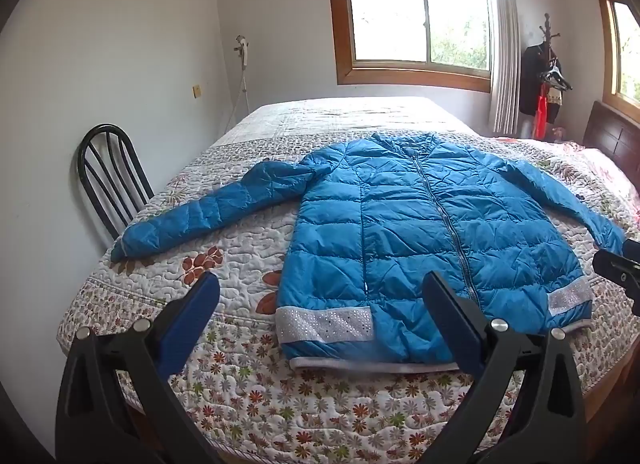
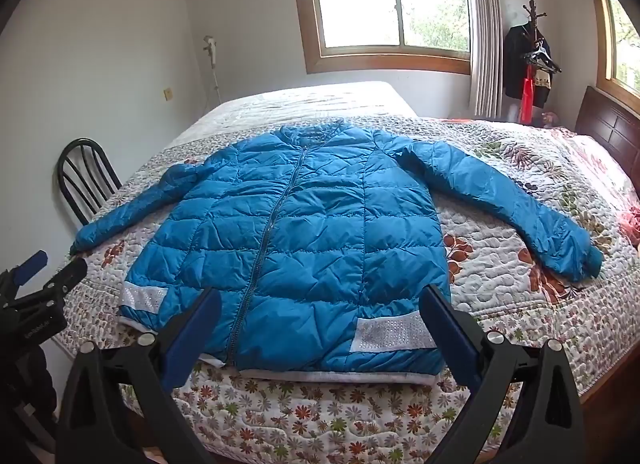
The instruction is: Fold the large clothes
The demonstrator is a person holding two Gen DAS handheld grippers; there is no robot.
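A blue quilted puffer jacket (image 1: 420,232) lies flat and zipped on the floral bedspread (image 1: 224,276), front up, collar away from me, both sleeves spread out to the sides. It has silver bands near the hem. It also shows in the right wrist view (image 2: 312,248). My left gripper (image 1: 320,292) is open and empty, held above the hem's left part. My right gripper (image 2: 320,304) is open and empty, above the hem's right part. The left gripper's tip shows at the left edge of the right wrist view (image 2: 52,276).
A black metal chair (image 1: 108,179) stands by the bed's left side against the wall. A dark wooden headboard (image 2: 608,131) is at the right. A coat stand (image 1: 544,79) with clothes stands in the far corner by the window (image 1: 416,19).
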